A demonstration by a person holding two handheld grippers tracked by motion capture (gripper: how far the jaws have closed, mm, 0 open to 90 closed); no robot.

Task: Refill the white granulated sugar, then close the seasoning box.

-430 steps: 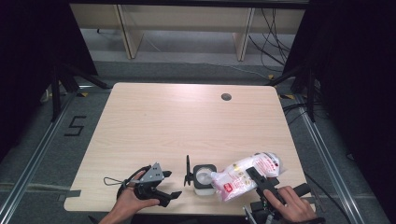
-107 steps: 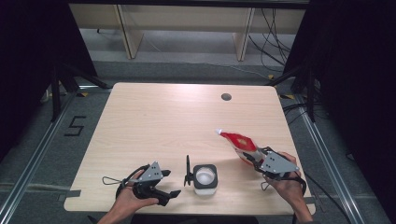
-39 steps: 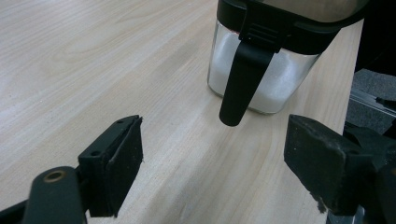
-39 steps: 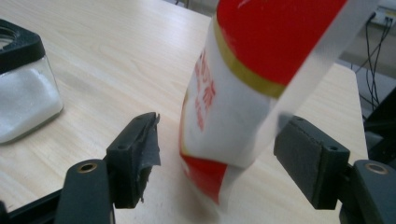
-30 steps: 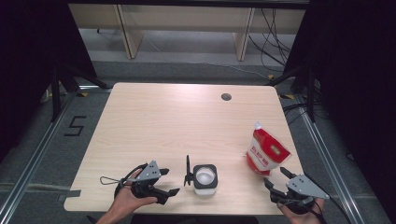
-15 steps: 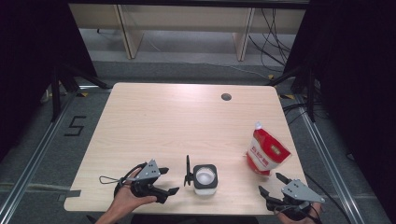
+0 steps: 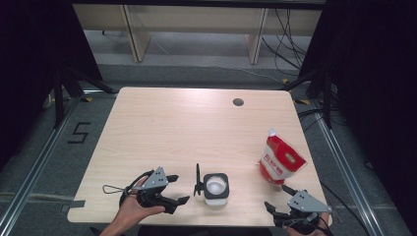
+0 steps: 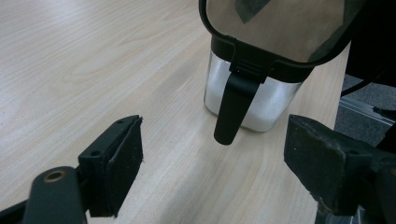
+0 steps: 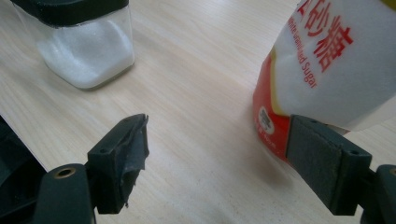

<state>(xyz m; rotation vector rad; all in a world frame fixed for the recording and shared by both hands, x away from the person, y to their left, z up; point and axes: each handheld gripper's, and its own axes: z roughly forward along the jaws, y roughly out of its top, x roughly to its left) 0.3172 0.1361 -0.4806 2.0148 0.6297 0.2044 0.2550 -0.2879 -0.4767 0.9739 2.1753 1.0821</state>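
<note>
Standing upright at lower right, the sugar pouch (image 7: 280, 162) sits freed beside the wide-open, empty right hand-held gripper (image 7: 281, 197), whose jaws have just been opening; the left hand-held gripper (image 7: 181, 189), also open and empty, waits by the lidded jar (image 7: 216, 188).

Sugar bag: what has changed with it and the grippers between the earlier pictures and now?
The sugar bag, earlier tipped over the jar by the right gripper, was carried right, stood upright and let go. That gripper drew back to the near edge; its jaws have just been opening, nothing between them. The jar, its open lid and the left gripper stayed put.
</note>
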